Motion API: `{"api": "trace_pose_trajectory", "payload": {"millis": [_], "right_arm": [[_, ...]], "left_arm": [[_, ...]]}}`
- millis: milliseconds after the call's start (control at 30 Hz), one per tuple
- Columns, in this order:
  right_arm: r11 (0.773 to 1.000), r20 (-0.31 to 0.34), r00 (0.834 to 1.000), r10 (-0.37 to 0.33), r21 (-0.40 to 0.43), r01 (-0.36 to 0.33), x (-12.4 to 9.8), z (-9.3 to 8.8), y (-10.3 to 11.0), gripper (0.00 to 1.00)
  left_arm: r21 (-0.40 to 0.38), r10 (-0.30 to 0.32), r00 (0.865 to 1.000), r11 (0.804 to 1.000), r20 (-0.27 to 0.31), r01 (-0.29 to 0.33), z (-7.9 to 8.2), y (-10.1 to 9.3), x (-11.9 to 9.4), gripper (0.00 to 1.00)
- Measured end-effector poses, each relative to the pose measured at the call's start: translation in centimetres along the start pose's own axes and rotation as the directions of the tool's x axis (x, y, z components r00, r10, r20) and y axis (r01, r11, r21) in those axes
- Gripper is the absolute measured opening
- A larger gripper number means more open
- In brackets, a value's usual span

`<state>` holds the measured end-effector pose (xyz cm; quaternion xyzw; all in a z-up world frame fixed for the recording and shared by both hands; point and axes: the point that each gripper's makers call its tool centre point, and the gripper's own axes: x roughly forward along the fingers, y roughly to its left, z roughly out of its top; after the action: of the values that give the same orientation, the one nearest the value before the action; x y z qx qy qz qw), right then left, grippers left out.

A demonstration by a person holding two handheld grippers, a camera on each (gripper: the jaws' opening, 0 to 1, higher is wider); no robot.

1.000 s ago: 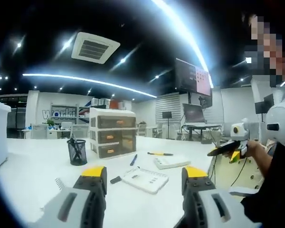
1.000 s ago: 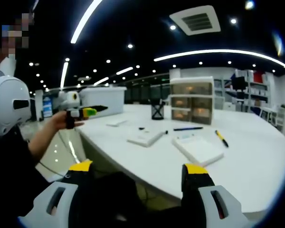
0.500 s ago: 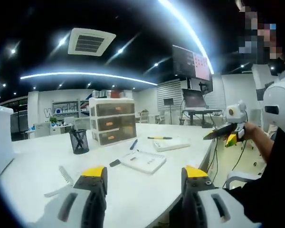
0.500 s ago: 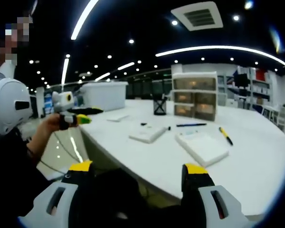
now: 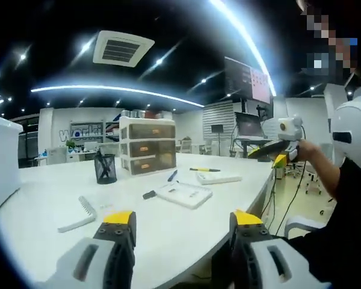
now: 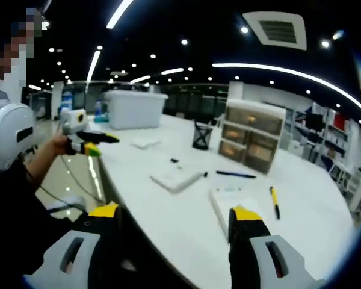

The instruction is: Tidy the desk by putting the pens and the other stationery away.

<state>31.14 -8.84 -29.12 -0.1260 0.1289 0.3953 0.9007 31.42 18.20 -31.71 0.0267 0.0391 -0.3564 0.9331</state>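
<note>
The white desk carries a black mesh pen cup, a blue pen, a black marker, a yellow pen, two white notebooks and a white comb-like strip. My left gripper stands open over the near desk edge, holding nothing. My right gripper is open too, above the desk's edge, with the nearer notebook, the yellow pen, the blue pen and the pen cup beyond it. Each gripper appears in the other view, held in a hand off the desk.
A drawer unit with three translucent drawers stands behind the pen cup. A large white storage bin sits at the desk's left end. The person's body and a white headset are at the right. Office furniture lies beyond.
Both cameras moved: the left view swung, bringing the white strip closer; the right view rose and looks down more on the desk. Both grippers stayed open and empty.
</note>
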Motion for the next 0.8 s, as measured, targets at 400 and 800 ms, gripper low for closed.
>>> {"api": "trace_pose_trajectory", "payload": {"millis": [400,800], "right_arm": [[0.995,-0.072,0.997,0.040,-0.087,-0.046,1.2,1.8,-2.0,0.68],[0.975,-0.174,0.982,0.071,-0.196,-0.105,2.9,3.0,-3.4,0.68]], "left_arm": [[-0.005,0.009,0.999,1.000,0.031,-0.009,1.0,-0.3,-1.6,0.63],[0.013,0.039,0.999,0.999,0.000,-0.039,0.6,-0.4,-2.4,0.64]]}}
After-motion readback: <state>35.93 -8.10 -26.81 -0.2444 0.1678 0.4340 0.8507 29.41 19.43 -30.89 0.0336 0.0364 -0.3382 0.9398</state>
